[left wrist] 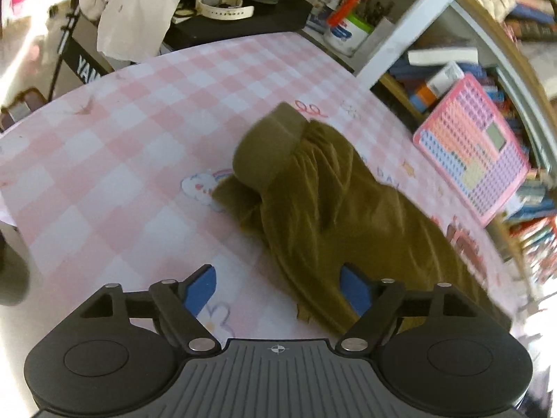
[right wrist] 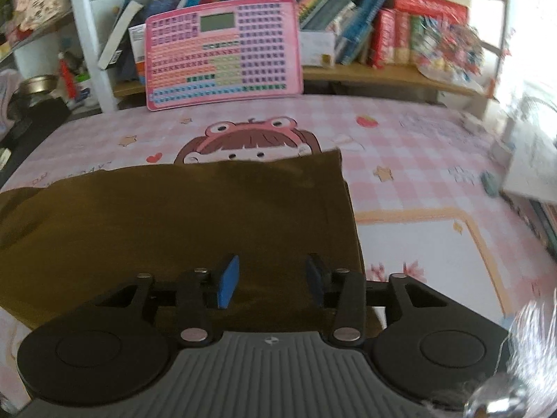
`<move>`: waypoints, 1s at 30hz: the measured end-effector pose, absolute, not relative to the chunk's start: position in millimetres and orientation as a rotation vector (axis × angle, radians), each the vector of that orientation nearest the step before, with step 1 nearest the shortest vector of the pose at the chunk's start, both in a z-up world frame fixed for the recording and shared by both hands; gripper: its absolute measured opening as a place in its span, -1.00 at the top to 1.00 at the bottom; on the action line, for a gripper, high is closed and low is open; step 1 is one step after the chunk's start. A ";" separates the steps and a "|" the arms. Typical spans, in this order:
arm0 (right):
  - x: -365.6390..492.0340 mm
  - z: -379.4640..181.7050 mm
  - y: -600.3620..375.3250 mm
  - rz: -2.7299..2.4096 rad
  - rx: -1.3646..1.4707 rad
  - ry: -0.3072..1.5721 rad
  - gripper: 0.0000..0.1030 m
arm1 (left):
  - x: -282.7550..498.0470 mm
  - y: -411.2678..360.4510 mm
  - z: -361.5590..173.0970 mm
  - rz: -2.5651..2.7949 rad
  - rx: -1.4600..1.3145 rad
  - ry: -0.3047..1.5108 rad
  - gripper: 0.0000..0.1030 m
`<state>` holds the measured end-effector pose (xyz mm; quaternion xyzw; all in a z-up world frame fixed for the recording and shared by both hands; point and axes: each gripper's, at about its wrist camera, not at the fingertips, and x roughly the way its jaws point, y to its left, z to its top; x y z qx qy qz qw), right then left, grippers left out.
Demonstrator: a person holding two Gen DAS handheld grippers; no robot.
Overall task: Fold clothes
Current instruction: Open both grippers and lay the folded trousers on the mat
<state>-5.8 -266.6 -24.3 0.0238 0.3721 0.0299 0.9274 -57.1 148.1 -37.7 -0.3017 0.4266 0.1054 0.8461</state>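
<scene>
An olive-brown garment (left wrist: 330, 209) lies bunched on the pink checked tablecloth (left wrist: 139, 122), its ribbed cuff or waistband raised at the far end. My left gripper (left wrist: 278, 287) is open just above its near edge, the right pad over cloth, the left pad over bare tablecloth. In the right wrist view the same garment (right wrist: 174, 216) lies flat and smooth with a straight far edge. My right gripper (right wrist: 273, 280) is open above its near right part, holding nothing.
A pink toy keyboard tablet (right wrist: 222, 52) leans against the bookshelf (right wrist: 383, 35) at the table's far edge; it also shows in the left wrist view (left wrist: 477, 146). A black keyboard stand with a white watch (left wrist: 219, 3), white cloth and a pen cup stands beyond the table.
</scene>
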 end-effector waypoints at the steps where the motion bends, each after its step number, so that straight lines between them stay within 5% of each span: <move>1: 1.8 -24.4 -268.3 0.071 0.039 0.756 0.58 | -59.9 141.2 -35.3 0.220 -0.613 0.904 -0.69; 5: 39.9 -28.1 -275.8 0.070 0.006 0.749 0.78 | -73.1 123.4 -29.3 0.206 -0.581 0.911 -0.86; 12: 38.9 -34.3 -254.9 0.170 0.020 0.776 0.77 | -101.3 114.6 -27.9 0.260 -0.616 0.903 -0.92; 18: 4.7 -36.1 -223.7 0.286 0.015 0.789 0.47 | -107.2 104.9 -26.9 0.268 -0.640 0.876 -0.93; 30: -33.2 -41.0 -199.0 0.360 -0.008 0.819 0.34 | -102.0 111.4 -38.8 0.313 -0.846 0.833 -0.93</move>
